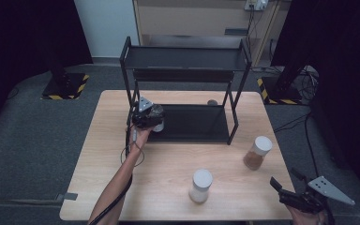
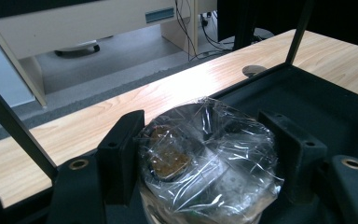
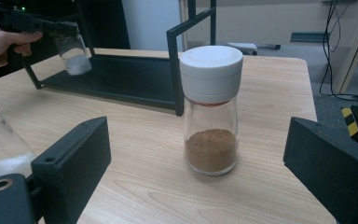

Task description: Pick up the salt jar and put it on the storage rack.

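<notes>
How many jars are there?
3: one jar clamped in the left gripper over the rack's lower shelf, one brown-powder jar at the table's right, one white jar near its front.

Light wooden table [image 1: 122, 187] carries everything here. Black two-tier metal rack [image 1: 187, 61] sits on its far half, lower tray [image 1: 201, 126] flat on the tabletop, upper shelf [image 1: 183, 58] bare. Two white-capped glass jars stand directly on the wood, well apart: one with brown powder [image 1: 257, 153] near the right edge, just past the rack's front right leg; one with pale contents [image 1: 200, 185] near the front edge, about mid-table. Small round grommet [image 1: 212, 102] set in the tabletop behind the rack
</notes>
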{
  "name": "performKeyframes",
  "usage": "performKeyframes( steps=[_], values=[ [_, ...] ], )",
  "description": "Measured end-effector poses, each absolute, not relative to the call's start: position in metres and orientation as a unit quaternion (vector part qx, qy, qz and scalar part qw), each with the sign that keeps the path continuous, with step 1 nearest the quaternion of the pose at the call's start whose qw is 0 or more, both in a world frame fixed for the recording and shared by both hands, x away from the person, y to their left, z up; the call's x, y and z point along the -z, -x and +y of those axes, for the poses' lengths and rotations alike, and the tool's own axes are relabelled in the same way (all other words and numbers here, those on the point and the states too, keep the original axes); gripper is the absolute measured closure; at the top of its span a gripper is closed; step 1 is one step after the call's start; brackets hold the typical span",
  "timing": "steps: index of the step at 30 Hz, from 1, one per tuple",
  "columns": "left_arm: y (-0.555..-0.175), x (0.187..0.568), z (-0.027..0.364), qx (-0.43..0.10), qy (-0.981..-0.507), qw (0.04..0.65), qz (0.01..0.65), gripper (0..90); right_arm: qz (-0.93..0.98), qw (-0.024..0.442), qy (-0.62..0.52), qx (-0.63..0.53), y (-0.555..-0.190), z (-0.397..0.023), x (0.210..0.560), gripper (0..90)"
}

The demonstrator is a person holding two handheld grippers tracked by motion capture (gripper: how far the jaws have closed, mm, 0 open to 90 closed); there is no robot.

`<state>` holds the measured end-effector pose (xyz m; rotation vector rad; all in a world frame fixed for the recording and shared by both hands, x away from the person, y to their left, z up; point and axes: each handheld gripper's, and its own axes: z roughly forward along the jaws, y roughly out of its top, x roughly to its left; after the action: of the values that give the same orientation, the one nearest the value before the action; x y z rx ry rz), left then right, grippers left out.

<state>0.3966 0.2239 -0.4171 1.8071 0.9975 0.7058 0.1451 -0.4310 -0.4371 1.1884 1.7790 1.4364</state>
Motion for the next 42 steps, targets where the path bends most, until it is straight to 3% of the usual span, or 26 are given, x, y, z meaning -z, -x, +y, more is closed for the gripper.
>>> performKeyframes(
  steps=[26, 35, 42],
  values=[
    [-0.398, 0.430, 0.225, -0.284, -0.730, 0.462, 0.416, 32.3, 0.663, 0.278, -0.442, -0.537, -0.145, -0.432, 0.438, 7.6],
    [-0.399, 0.421, 0.224, -0.280, -0.723, 0.470, 0.421, 16.6, 0.662, 0.279, -0.441, -0.538, -0.145, -0.432, 0.438, 7.6],
    [-0.401, 0.406, 0.225, -0.267, -0.730, 0.472, 0.416, 13.2, 0.663, 0.279, -0.440, -0.538, -0.145, -0.431, 0.437, 7.5]
  ],
)
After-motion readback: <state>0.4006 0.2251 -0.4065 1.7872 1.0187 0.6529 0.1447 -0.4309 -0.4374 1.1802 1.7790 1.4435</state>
